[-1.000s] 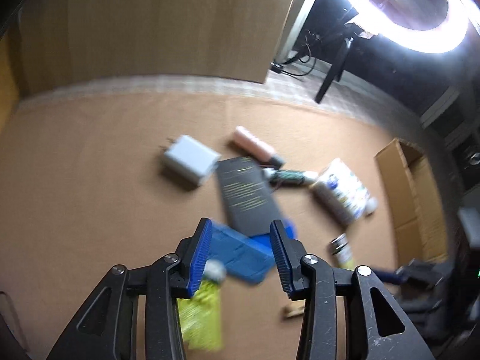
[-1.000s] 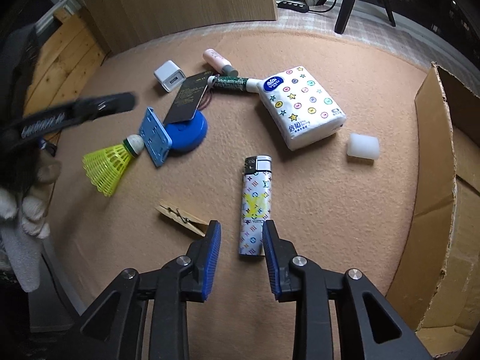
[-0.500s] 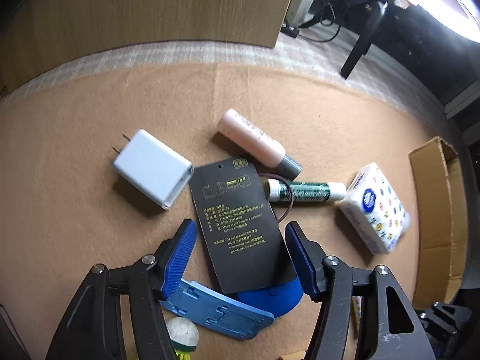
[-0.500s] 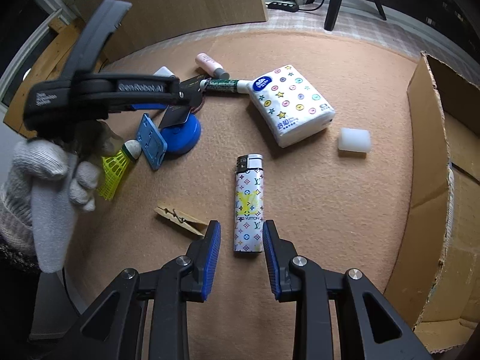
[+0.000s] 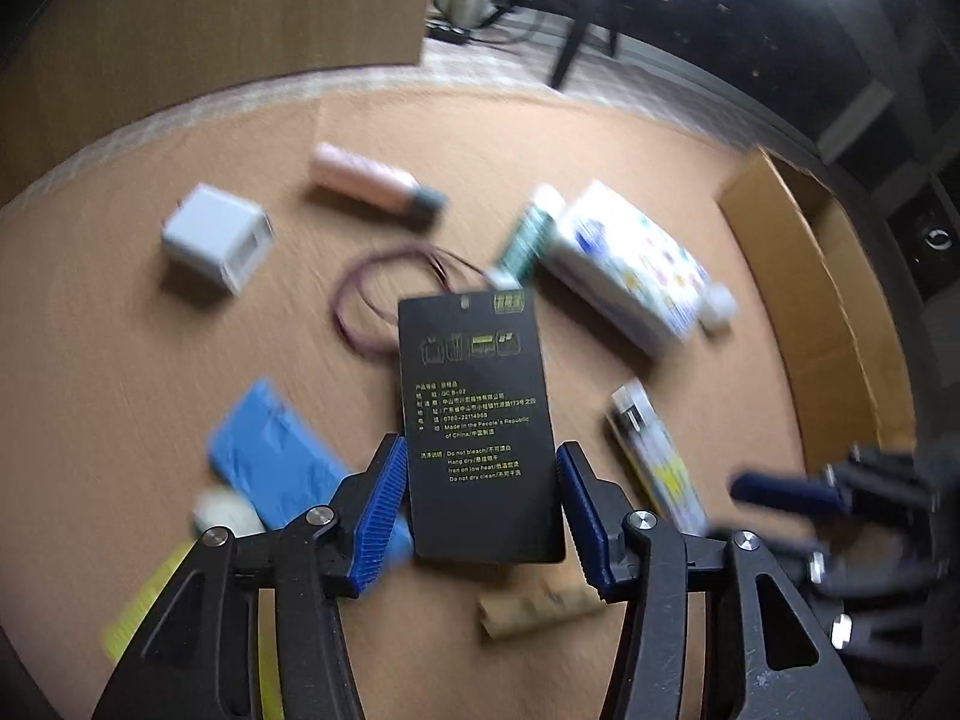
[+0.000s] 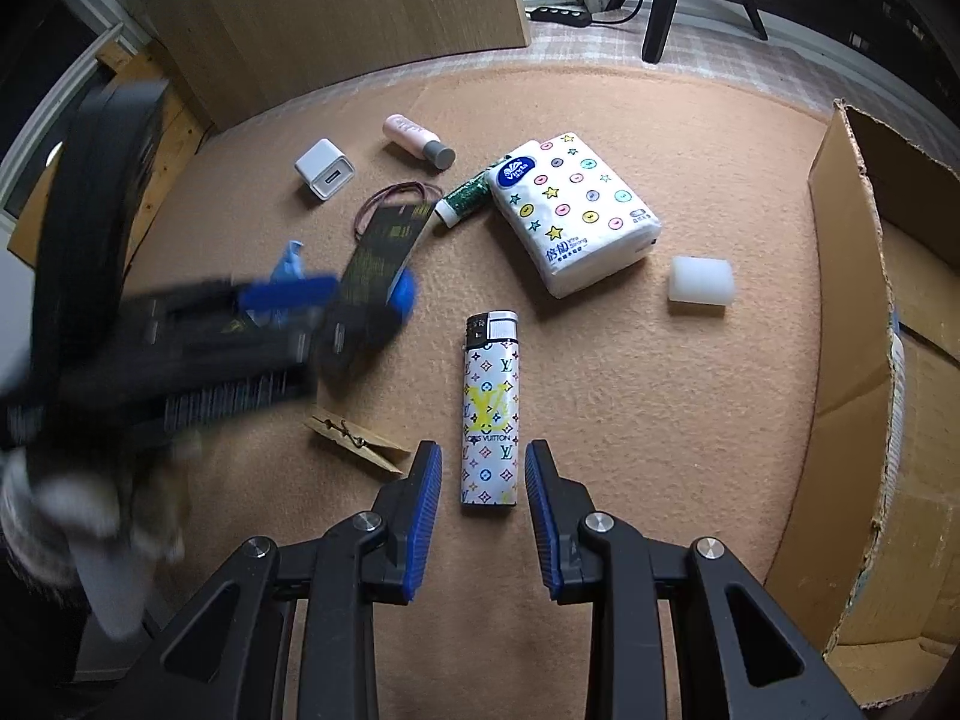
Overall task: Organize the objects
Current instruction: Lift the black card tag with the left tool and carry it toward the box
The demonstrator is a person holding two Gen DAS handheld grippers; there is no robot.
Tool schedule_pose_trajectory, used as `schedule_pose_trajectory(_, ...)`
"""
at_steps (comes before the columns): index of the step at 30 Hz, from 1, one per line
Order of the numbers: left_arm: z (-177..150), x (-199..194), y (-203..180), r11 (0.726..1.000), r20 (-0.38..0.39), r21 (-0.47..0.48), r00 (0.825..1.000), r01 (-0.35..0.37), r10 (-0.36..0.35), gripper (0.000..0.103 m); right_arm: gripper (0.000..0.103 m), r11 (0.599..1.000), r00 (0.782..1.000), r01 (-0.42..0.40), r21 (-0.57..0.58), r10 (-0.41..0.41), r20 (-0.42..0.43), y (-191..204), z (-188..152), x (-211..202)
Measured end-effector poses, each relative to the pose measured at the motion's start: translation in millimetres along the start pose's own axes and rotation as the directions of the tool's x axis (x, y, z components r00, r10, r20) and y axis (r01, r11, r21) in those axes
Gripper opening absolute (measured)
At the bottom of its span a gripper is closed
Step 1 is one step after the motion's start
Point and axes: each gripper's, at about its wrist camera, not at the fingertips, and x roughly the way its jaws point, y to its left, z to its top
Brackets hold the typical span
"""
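Black card tag (image 5: 477,420) with yellow-green print sits between the left gripper (image 5: 477,504) pads, jaws closing, its dark red string loop (image 5: 384,300) trailing ahead on the mat. Monogram lighter (image 6: 489,411) lies flat, lengthwise, straight ahead of the right gripper (image 6: 483,498), its base between the 2 fingertips, untouched. Wooden clothespin (image 6: 354,441) just left of that gripper; tissue pack (image 6: 573,210) and white block (image 6: 701,280) further ahead-right.
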Motion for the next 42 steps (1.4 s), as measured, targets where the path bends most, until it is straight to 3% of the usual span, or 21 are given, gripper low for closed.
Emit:
schedule_pose_trajectory(2,-17,-3,-4,0.999,-0.016,-0.005,0.999,0.040,-0.040,0.053,0.026,1.000,1.000,-0.006,0.003,0.006,0.005,0,-1,-1)
schedule_pose_trajectory(14,-78,-34,14,1.000,-0.003,-0.014,1.000,-0.007,0.007,0.054,0.026,1.000,1.000,-0.024,0.014,0.024,0.001,5,-12,1)
schedule_pose_trajectory(17,-77,-36,21,1.000,-0.020,-0.018,1.000,0.006,-0.006,0.057,0.026,0.999,0.999,-0.036,0.010,0.036,0.002,10,-16,1)
schedule_pose_trajectory(19,-75,-39,30,0.999,-0.009,-0.050,1.000,0.017,-0.017,0.069,0.026,0.999,0.999,-0.047,0.000,0.047,0.004,15,-17,0)
schedule_pose_trajectory(23,-71,-46,52,0.994,0.019,-0.106,1.000,0.007,-0.005,0.069,0.026,0.998,0.998,-0.057,-0.026,0.056,-0.005,28,-21,3)
schedule_pose_trajectory(28,-62,-50,65,0.994,0.034,-0.107,0.999,-0.008,0.012,0.064,0.026,0.997,0.997,-0.073,-0.038,0.072,-0.023,40,-26,9)
schedule_pose_trajectory(32,-47,-44,61,0.994,0.019,-0.092,0.998,0.057,-0.056,0.061,0.026,0.996,0.997,-0.073,-0.043,0.072,-0.032,46,-28,12)
schedule_pose_trajectory(34,-41,-36,57,0.996,-0.005,-0.082,0.999,0.047,-0.047,0.060,0.026,0.997,0.997,-0.072,-0.041,0.071,-0.029,47,-28,11)
schedule_pose_trajectory(37,-34,-25,53,0.992,-0.022,-0.087,0.996,0.087,-0.089,0.058,0.026,0.997,0.997,-0.071,-0.038,0.070,-0.020,47,-30,7)
schedule_pose_trajectory(42,-15,-12,46,0.988,0.008,-0.080,0.991,0.134,-0.133,0.058,0.026,0.998,0.997,-0.069,-0.012,0.069,-0.020,39,-34,6)
